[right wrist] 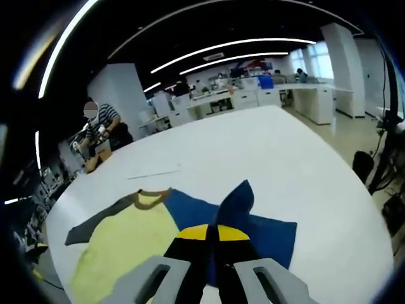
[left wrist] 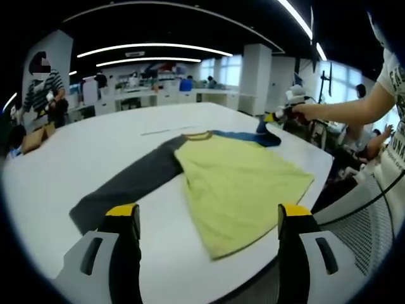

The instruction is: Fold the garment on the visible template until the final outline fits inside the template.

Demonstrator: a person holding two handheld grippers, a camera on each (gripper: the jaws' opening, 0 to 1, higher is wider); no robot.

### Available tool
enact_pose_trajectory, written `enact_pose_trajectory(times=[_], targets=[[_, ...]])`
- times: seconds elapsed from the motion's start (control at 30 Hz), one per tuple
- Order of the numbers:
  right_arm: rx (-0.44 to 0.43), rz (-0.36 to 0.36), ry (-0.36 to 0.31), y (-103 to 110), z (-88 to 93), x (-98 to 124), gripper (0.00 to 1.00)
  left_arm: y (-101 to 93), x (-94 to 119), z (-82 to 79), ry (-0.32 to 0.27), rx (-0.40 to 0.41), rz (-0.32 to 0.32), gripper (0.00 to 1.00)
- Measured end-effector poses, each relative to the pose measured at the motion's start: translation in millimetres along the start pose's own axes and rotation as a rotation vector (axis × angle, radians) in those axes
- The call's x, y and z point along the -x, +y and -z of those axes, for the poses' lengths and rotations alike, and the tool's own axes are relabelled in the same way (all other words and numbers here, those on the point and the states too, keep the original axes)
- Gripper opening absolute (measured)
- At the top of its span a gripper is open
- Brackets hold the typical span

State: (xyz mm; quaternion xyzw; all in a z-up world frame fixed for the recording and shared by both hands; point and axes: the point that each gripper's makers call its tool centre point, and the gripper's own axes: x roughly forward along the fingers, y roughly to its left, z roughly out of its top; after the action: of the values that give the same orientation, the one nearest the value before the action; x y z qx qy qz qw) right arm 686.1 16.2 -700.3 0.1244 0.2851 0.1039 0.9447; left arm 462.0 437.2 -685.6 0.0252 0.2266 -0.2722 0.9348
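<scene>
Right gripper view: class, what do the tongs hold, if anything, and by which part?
The right tongs are shut on the shirt, pinching its blue sleeve into a raised peak. The left tongs are open and hold nothing.

I see the garment (left wrist: 234,183) spread on the table (left wrist: 95,152) near its edge, one sleeve (right wrist: 237,206) lifted in my right gripper (right wrist: 212,237).

Bare white table (left wrist: 95,152) lay open to the left of and beyond the shirt (left wrist: 240,183), broken only by a thin strip (left wrist: 163,132) on its surface. On the right, a mesh chair back (left wrist: 373,221) crowded the table's near edge beside a person's outstretched arm (left wrist: 345,111).
</scene>
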Motion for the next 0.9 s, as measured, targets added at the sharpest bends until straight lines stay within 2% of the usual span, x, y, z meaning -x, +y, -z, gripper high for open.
enact_pose_trajectory(times=[0.9], targets=[[-0.038,-0.12,0.005,71,-0.7,-29,0.0,0.2,0,0.7,-0.012,0.013,0.001,0.87]])
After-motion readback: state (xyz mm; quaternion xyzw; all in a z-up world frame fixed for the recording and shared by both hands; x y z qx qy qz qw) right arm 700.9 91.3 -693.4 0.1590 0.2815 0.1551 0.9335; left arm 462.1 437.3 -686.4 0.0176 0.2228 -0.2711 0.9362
